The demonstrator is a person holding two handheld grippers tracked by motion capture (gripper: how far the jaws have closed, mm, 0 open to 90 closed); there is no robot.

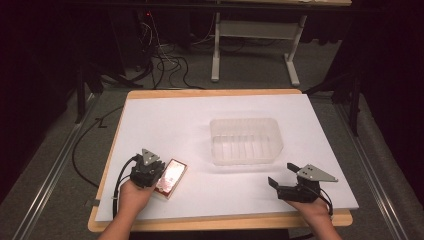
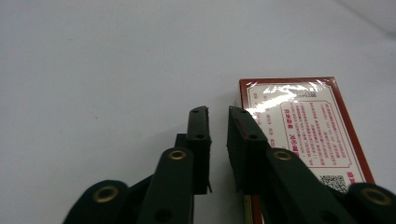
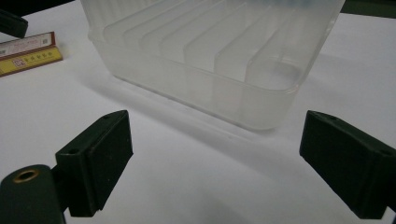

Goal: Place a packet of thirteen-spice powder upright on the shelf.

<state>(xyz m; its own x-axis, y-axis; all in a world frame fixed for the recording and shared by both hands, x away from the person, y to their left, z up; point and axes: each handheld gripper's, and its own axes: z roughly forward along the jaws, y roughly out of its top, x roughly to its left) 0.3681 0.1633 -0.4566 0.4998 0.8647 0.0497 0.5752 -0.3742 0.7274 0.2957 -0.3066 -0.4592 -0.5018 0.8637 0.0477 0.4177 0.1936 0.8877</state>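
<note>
A flat red box [image 1: 172,178] with a glossy printed white label lies on the white board [image 1: 165,120] near its front left. My left gripper [image 1: 148,169] sits at the box's left edge. In the left gripper view the jaws of that gripper [image 2: 218,114] stand shut to a narrow slit with nothing between them. The box [image 2: 308,126] lies just right of the right jaw and partly under it. My right gripper [image 1: 281,174] rests at the front right, open wide. It [image 3: 217,123] faces a clear ribbed plastic container [image 3: 210,51], which holds nothing I can see.
The container [image 1: 246,141] stands right of the board's middle. The board lies on a wooden table [image 1: 215,93]. Cables [image 1: 165,60] and a frame's white legs [image 1: 216,50] are on the floor beyond. The red box's yellow side [image 3: 29,59] shows left of the container.
</note>
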